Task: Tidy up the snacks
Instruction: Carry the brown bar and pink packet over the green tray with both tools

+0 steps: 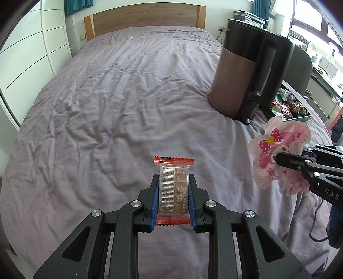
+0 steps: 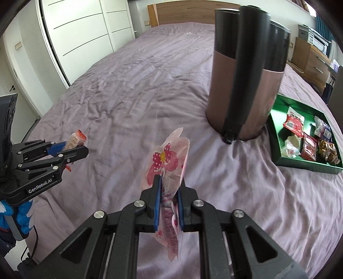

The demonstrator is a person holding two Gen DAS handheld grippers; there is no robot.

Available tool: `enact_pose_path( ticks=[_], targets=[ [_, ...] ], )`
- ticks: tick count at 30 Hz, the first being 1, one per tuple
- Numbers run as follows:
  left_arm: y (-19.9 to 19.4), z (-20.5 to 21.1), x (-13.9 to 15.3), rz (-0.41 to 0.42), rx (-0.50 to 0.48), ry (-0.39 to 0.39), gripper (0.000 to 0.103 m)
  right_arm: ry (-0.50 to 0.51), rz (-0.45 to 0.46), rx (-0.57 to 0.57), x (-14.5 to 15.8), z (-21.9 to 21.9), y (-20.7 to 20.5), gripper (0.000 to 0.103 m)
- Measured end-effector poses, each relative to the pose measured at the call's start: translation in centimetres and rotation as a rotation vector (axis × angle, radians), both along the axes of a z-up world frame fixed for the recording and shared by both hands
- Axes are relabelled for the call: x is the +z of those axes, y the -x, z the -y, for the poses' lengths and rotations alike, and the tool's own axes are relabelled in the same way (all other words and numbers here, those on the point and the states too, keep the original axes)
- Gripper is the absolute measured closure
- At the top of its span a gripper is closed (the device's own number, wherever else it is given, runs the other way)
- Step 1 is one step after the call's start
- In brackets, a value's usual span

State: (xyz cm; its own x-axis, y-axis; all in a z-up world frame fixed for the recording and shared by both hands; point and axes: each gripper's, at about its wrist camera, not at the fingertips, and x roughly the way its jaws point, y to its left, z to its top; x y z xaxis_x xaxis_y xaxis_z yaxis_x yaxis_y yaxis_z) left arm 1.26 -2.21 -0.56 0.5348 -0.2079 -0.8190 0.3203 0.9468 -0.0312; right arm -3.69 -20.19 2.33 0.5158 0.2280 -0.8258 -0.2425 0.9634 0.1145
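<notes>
**Two handheld grippers, each holding a snack above a bed**

The left gripper [image 1: 174,182] has its jaws clamped on a clear snack packet with orange-red ends [image 1: 174,191], held lengthwise between the blue pads, above the wrinkled lilac bedspread [image 1: 111,103]. The right gripper [image 2: 169,184] has its jaws clamped on a pink cartoon-character pouch [image 2: 166,161] with a polka-dot bow — it is also lifted off the bed.

The landmark is a tall brown and black kettle [image 2: 244,85] standing on the bed. Both held snacks are nearer the camera than the kettle, the pink pouch closer to it, the orange-red packet well apart from it. Just beside the kettle, on its far side from the grippers, sits a green tray [image 2: 285,107] — inside lie several wrapped snacks [image 2: 308,143], red, brown and pale. Beyond the kettle stands a wooden headboard [image 1: 145,15]
</notes>
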Motion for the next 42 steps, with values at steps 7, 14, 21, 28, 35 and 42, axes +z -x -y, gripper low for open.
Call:
enact_pose_path(
  ticks=[7,14,21,28,35,42],
  targets=[
    [1.8,5.8,1.1,0.001,-0.123,-0.012,0.083,-0.015,0.034,-0.109,0.9,5.7,1.8,0.103],
    [2.9,12.7,2.1,-0.001,-0.243,-0.011,0.083,-0.022,0.076,-0.242,1.7,12.7,2.9,0.103],
    [2.1,19.8,3.3,-0.003,-0.308,0.017,0.083,0.012,0.126,-0.316,2.6,19.1,2.1,0.103],
    [-0.9,27.4,3.8,0.022,-0.344,0.024,0.083,0.025,0.170,-0.379,3.1,25.1,-1.4,0.103],
    [-5.8,33.4,3.2,0.051,-0.311,-0.002,0.083,0.025,0.197,-0.411,2.6,29.5,-6.2,0.103],
    [-10.7,37.2,0.7,0.039,-0.255,-0.029,0.083,0.029,0.188,-0.437,0.7,33.1,-10.4,0.103]
  ],
)
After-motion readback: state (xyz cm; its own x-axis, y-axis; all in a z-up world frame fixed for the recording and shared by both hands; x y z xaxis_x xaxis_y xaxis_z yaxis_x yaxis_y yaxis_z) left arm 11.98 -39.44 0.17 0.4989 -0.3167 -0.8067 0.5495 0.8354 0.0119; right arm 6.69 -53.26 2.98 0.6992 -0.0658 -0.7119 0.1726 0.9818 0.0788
